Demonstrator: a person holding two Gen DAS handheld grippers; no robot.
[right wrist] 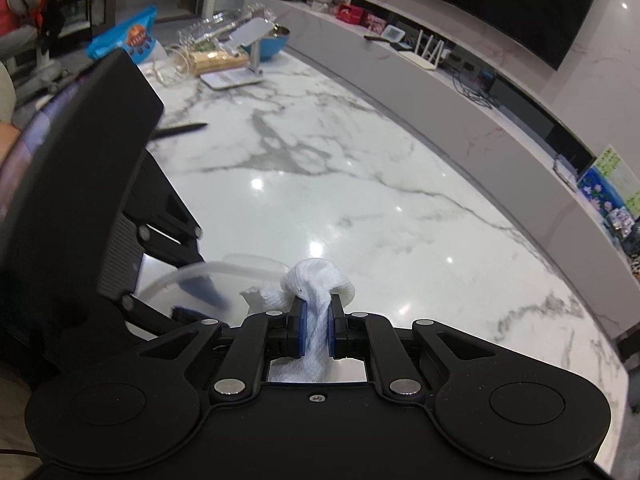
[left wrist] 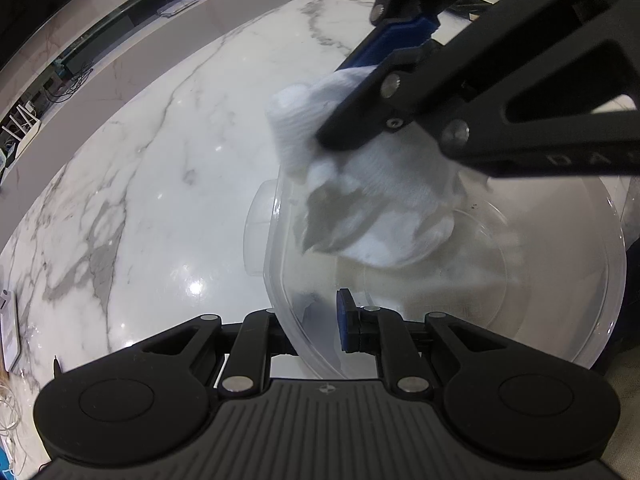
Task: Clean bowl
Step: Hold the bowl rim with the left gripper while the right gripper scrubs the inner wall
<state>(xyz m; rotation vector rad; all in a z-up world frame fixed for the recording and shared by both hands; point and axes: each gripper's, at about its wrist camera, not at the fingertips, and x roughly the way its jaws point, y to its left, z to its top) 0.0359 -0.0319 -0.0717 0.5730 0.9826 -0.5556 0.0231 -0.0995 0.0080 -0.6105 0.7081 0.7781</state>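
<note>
Left wrist view: the left tongs (left wrist: 320, 326) stand at the near edge of the frame, closed down on the near wall of the clear bowl (left wrist: 560, 300); one blue pad sits inside the wall, the other is hidden behind the plastic. The bowl rests on the white marble tabletop (left wrist: 152, 184), at the right and near part of the scene, slightly tilted toward the camera. From the upper right the right tongs (left wrist: 356, 80) reach down, clamped on a crumpled white cloth (left wrist: 372, 196). The cloth hangs over the far left rim of the bowl and its lower bunch lies pressed against the inside of the bowl.

Right wrist view: the right tongs (right wrist: 316, 328) are pinched tight on the white cloth (right wrist: 316, 280), which bulges out beyond the blue pads and runs back between them. Just left of the cloth the bowl's rim (right wrist: 192, 274) curves, with the left tongs' black body (right wrist: 80, 184) gripping it from the left. Farther off on the tabletop (right wrist: 360, 200) lie a black pen (right wrist: 180, 129), a phone stand (right wrist: 248, 56) and a blue bag (right wrist: 128, 38).
</note>
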